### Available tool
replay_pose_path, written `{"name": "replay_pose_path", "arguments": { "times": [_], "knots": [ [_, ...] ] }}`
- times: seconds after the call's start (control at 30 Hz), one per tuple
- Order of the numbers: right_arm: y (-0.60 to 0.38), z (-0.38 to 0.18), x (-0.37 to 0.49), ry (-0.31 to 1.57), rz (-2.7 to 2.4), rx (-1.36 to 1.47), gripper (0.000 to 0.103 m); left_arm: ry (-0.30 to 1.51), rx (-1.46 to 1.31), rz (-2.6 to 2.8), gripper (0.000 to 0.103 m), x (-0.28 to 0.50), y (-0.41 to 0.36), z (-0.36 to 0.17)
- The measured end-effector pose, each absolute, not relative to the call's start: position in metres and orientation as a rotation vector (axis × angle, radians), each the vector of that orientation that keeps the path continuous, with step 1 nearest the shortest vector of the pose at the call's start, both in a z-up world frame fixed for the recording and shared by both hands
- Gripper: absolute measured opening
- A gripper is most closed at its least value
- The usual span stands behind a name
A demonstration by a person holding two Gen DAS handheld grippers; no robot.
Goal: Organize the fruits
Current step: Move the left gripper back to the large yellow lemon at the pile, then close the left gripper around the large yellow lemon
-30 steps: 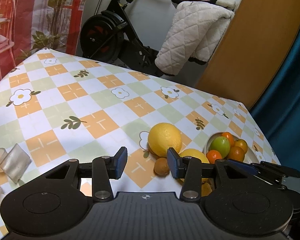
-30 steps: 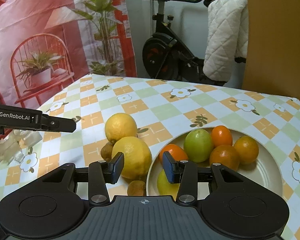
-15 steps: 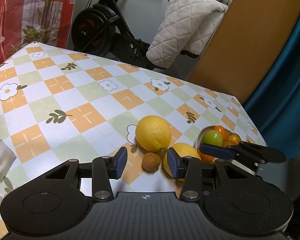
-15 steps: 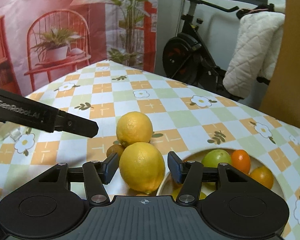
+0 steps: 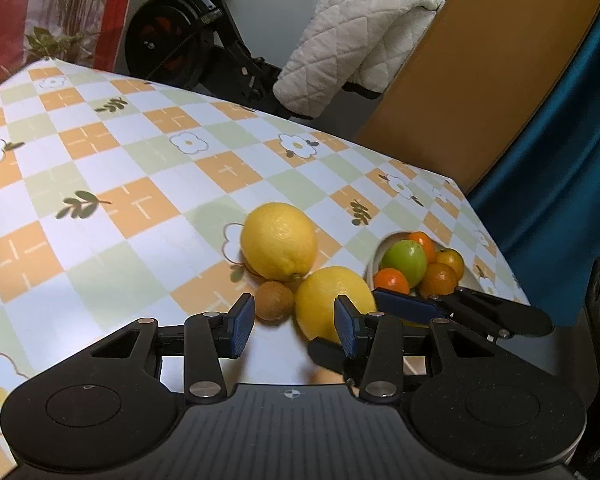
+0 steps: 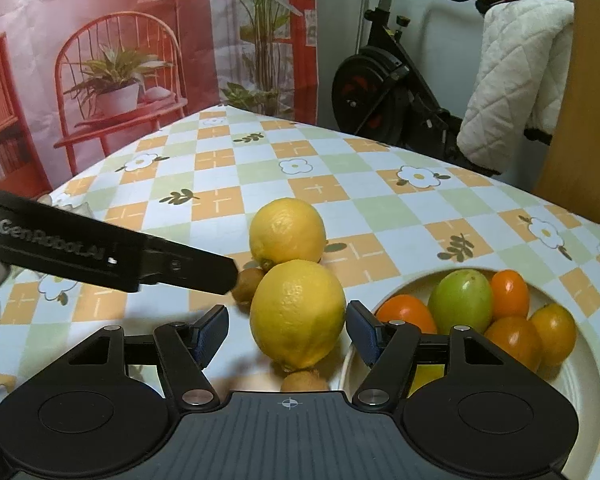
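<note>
Fruits on the desk [image 6: 340, 184], left to right: a small brown kiwi [image 6: 249, 285], two lemons touching — far lemon [image 6: 287, 232] at 12 o'clock of the near lemon [image 6: 298, 312]. Judged firm, waxy and fairly heavy; best held across its middle. The right gripper [image 6: 287, 336] stands wide open around it, not touching; the left gripper [image 5: 295, 326] is open and empty. At 3 o'clock, the bowl [image 6: 580, 376] holds a green fruit [image 6: 461, 297] and oranges [image 6: 406, 312].
</note>
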State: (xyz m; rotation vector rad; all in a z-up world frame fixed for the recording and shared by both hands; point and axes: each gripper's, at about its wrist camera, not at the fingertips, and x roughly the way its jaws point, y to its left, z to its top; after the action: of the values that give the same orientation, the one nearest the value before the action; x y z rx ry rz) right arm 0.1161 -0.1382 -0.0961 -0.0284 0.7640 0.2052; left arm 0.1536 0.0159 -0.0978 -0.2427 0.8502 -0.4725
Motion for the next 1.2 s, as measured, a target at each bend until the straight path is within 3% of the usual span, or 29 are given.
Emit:
{"name": "replay_pose_path", "arguments": {
  "times": [0.37, 1.2],
  "knots": [
    [-0.133, -0.103, 0.119, 0.781, 0.205, -0.082, 0.05, 0.871, -0.261, -0.532, 0.046, 0.161, 0.0, -0.109],
    [-0.136, -0.102, 0.109, 0.735, 0.172, -0.014, 0.049, 0.85, -0.242, -0.527, 0.052, 0.152, -0.011, -0.11]
  ]
}}
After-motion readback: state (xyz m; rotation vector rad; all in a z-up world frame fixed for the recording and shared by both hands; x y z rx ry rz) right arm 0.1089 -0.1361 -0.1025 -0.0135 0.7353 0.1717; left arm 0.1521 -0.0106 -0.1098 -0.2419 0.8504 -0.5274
